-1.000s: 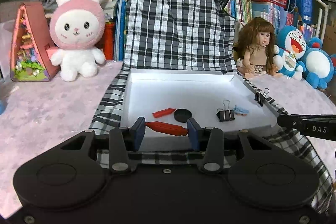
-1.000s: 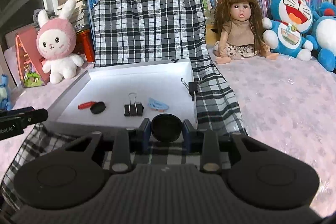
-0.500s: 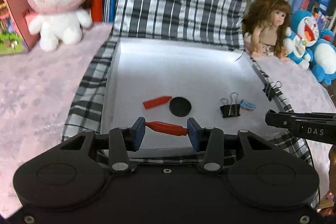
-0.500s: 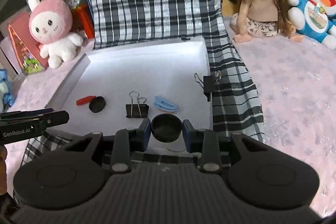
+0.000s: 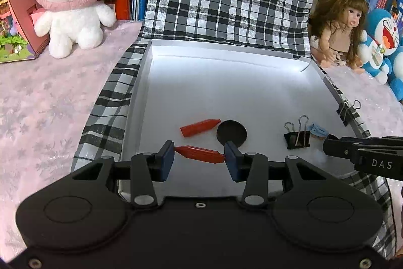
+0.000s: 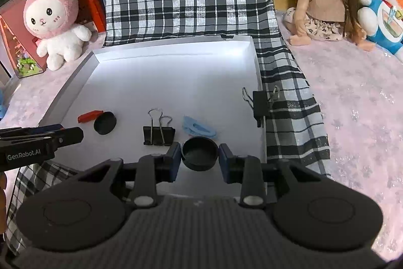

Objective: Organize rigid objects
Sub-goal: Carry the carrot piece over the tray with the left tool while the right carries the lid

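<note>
Left hand-held gripper (image 5: 199, 155) clamped on red crayon (image 5: 200, 154), right hand-held gripper (image 6: 200, 154) gripping black cap (image 6: 199, 153); both poised over near edge of white tray (image 6: 173, 72).

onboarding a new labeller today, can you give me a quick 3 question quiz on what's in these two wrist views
1. What do the left tongs hold?
2. True or false: the right tongs are empty.
3. How many binder clips are visible: A one, B two, C four?

Key
1. A red crayon, gripped end to end above the white tray.
2. False: they grip a black round cap.
3. B: binder clip on the tray floor, binder clip on the tray's rim.
</note>
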{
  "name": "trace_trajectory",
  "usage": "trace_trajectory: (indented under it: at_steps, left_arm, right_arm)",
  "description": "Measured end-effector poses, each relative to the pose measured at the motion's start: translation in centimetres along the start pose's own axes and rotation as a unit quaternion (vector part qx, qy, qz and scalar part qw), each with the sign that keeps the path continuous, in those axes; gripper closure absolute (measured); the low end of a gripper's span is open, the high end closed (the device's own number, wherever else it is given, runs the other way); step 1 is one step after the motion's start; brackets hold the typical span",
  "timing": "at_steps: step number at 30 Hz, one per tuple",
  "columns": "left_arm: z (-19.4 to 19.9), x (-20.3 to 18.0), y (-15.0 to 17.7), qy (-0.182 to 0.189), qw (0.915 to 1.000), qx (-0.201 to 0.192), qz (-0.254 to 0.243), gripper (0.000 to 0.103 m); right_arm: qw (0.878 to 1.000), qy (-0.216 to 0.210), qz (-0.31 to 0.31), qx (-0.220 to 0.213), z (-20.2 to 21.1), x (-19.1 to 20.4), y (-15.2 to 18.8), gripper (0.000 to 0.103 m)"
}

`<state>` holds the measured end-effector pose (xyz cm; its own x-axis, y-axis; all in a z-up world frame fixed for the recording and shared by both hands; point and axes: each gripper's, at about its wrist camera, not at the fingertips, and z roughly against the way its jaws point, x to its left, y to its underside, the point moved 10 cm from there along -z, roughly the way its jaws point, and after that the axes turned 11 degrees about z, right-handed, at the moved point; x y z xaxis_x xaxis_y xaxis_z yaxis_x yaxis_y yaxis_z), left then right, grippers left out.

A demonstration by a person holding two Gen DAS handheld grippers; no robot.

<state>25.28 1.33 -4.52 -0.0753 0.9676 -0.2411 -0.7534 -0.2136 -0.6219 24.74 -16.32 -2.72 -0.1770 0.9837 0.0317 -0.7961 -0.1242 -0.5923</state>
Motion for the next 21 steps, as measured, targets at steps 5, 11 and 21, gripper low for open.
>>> trace_trajectory:
  at_steps: [5, 11, 21]
  left_arm:
    - [-0.6, 0.0, 0.1, -0.006, 1.0, -0.003, -0.004, 0.061]
    - [-1.0, -0.1, 0.3, -0.004, 1.0, -0.005, -0.004, 0.061]
    - [-1.3, -0.3, 0.6, -0.007, 0.9998, -0.014, -0.012, 0.061]
  right_arm:
    - [1.0, 0.002, 0.002, 0.006, -0.4, 0.1, 0.0, 0.065]
    - [1.0, 0.006, 0.008, 0.007, -0.7, 0.2, 0.2, 0.065]
    - [1.0, 0.017, 0.017, 0.004, -0.9, 0.5, 0.2, 0.065]
